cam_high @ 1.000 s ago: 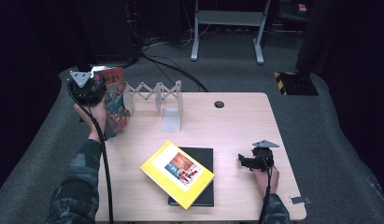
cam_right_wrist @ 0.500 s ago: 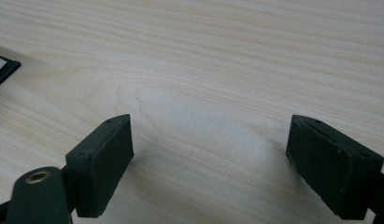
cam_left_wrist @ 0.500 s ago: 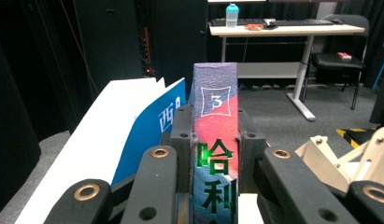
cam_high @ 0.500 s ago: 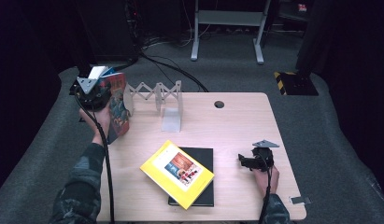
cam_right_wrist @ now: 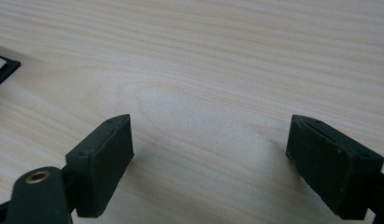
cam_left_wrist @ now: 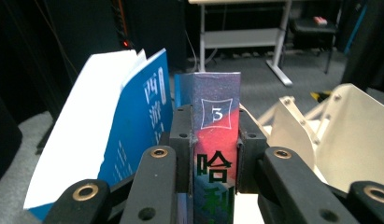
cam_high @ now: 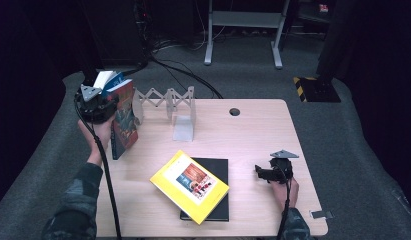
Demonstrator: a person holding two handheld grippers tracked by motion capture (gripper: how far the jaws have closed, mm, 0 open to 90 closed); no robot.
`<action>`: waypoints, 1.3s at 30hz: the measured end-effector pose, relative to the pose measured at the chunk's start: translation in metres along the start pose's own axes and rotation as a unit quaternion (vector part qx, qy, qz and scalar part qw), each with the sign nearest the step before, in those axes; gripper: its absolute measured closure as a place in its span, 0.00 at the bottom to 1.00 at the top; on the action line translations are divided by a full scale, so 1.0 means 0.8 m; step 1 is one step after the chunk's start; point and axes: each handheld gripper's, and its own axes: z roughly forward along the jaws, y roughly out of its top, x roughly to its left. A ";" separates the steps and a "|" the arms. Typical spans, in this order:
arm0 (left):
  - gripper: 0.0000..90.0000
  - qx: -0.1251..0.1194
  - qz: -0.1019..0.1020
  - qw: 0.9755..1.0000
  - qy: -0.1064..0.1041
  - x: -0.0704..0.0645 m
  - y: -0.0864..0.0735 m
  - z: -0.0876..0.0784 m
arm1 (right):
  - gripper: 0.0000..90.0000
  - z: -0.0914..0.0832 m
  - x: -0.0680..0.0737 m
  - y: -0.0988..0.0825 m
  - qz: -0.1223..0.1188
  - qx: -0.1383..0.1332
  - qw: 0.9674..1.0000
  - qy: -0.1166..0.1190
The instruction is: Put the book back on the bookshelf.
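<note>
My left gripper is at the table's far left corner, shut on the spine of an upright red and blue book. In the left gripper view the two jaws clamp that spine, which bears a white "3". A blue book with fanned white pages leans just left of the jaws; from above, this blue book is behind the gripper. My right gripper rests low over the table near the front right, open, with bare wood between its fingers.
A white zigzag book rack stands at the table's back, right of the held book. A yellow book lies askew on a black book at the front middle. A round cable hole is in the wooden table.
The left hand has shifted slightly with the red and blue book, and the blue book's white pages have come into sight behind it. The right gripper has stayed in place.
</note>
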 end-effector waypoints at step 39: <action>0.72 0.044 0.018 0.998 -0.034 0.019 -0.045 -0.056 | 0.16 0.000 0.000 0.000 -0.005 0.000 1.000 -0.001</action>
